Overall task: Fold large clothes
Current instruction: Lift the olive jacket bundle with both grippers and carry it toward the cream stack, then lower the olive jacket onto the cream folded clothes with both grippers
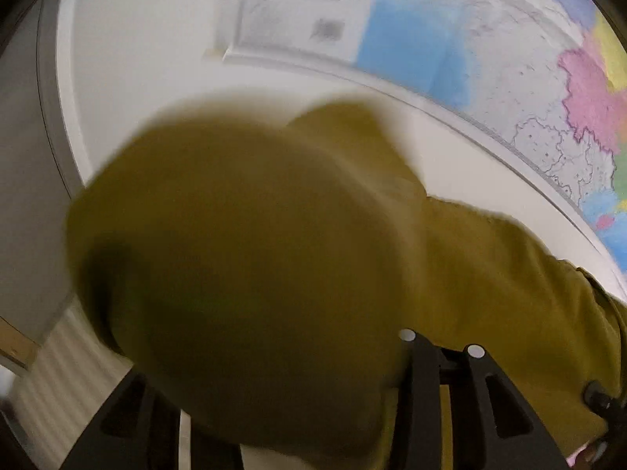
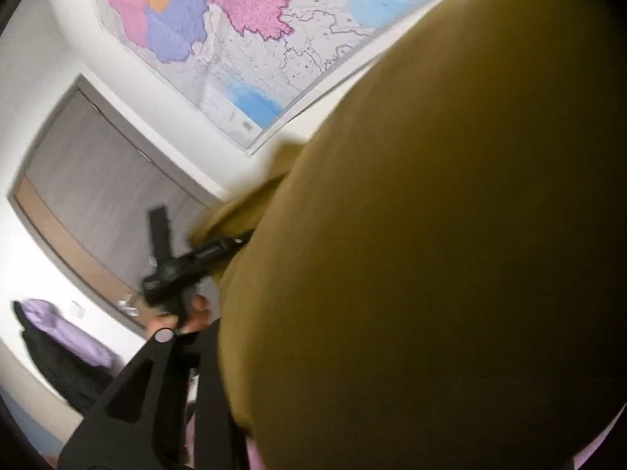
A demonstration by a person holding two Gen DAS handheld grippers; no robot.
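Observation:
A large mustard-yellow garment [image 1: 254, 254] hangs in the air close to both cameras and fills most of each view; it also shows in the right wrist view [image 2: 431, 254]. My left gripper [image 1: 441, 342] has its two black fingertips [image 1: 407, 336] close together with the cloth bunched around them. In the right wrist view one fingertip [image 2: 163, 335] of my right gripper shows at the garment's edge; the other finger is hidden behind the cloth. The left gripper [image 2: 219, 248], held by a hand, grips the far edge of the garment.
A coloured wall map [image 1: 490, 58] hangs on the white wall; it also shows in the right wrist view [image 2: 235, 19]. A grey door [image 2: 98, 196] stands to the left. Dark and purple clothes [image 2: 66, 344] lie at the lower left.

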